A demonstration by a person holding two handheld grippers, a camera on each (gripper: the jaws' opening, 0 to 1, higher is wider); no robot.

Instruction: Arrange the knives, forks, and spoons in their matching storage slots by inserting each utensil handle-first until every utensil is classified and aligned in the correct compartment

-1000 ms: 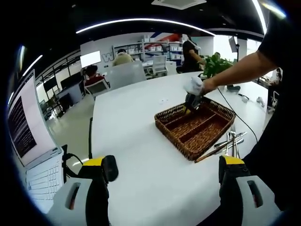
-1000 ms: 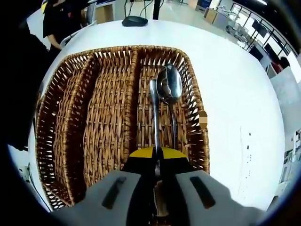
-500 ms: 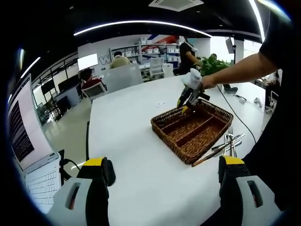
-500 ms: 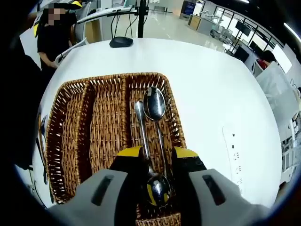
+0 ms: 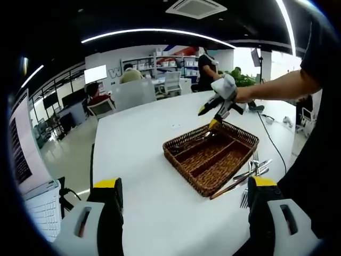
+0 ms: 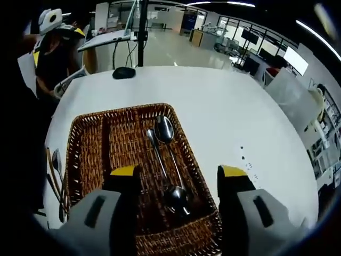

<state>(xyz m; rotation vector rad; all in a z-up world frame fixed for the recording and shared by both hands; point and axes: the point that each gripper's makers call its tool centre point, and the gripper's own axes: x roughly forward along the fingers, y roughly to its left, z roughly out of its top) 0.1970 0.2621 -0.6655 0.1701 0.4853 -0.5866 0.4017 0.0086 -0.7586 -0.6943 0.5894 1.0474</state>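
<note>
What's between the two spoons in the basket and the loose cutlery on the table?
Two unfilled basket compartments, seen in the right gripper view, separate the spoons from the loose cutlery.

Black short sleeve (image 5: 319,48), white glove (image 5: 226,85), grey grippers with yellow-tipped black fingers (image 6: 126,176)

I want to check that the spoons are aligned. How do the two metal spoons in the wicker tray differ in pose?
In the right gripper view, one shiny metal spoon has its bowl at the far end of the brown wicker tray; the other metal spoon has its bowl at the near end, so they point opposite ways. The first one's bowl lies beside the second one's handle tip. Both lie flat, side by side, in the same outer compartment, and both look alike in size.
</note>
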